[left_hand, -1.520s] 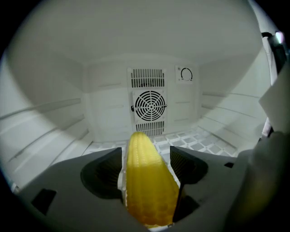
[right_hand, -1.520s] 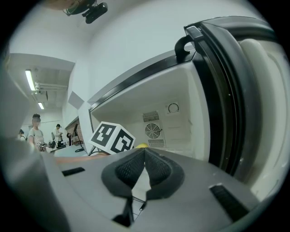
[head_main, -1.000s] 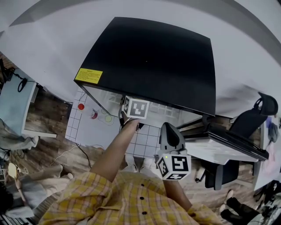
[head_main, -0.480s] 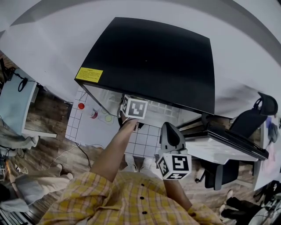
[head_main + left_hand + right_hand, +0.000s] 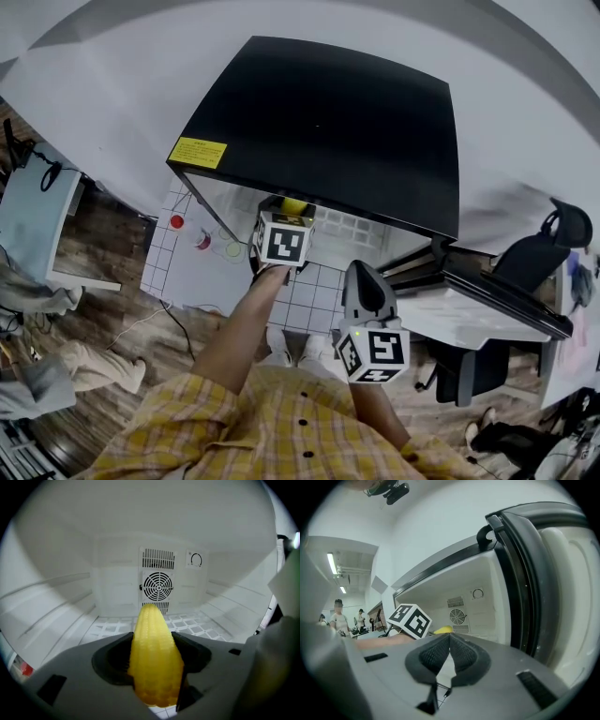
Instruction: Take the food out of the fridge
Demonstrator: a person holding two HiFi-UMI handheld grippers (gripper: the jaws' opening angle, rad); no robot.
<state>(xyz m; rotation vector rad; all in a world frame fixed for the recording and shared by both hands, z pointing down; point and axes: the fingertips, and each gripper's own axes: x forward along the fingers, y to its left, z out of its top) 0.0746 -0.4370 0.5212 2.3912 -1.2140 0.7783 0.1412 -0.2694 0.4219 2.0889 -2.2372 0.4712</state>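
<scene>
A yellow corn cob (image 5: 154,660) sticks up between the jaws of my left gripper (image 5: 154,645), whose pads press on both its sides. Those jaws have just been closing on the cob. In the head view the cob's tip (image 5: 294,204) shows above the left gripper's marker cube (image 5: 284,240), at the mouth of the black fridge (image 5: 328,122). My right gripper (image 5: 449,641) is shut and holds nothing; it hangs in front of the fridge (image 5: 362,274), beside the open door (image 5: 543,573). From there the corn cob (image 5: 443,630) peeks out behind the left cube (image 5: 410,619).
Inside the fridge are white walls, a round fan grille (image 5: 158,586) and a wire shelf (image 5: 197,623). A gridded mat (image 5: 211,272) on the floor carries three small items, one red (image 5: 176,222). An office chair (image 5: 553,234) stands right; people stand left.
The left gripper's cube has come slightly back out of the fridge, and the yellow cob now shows above it. The right gripper has kept still.
</scene>
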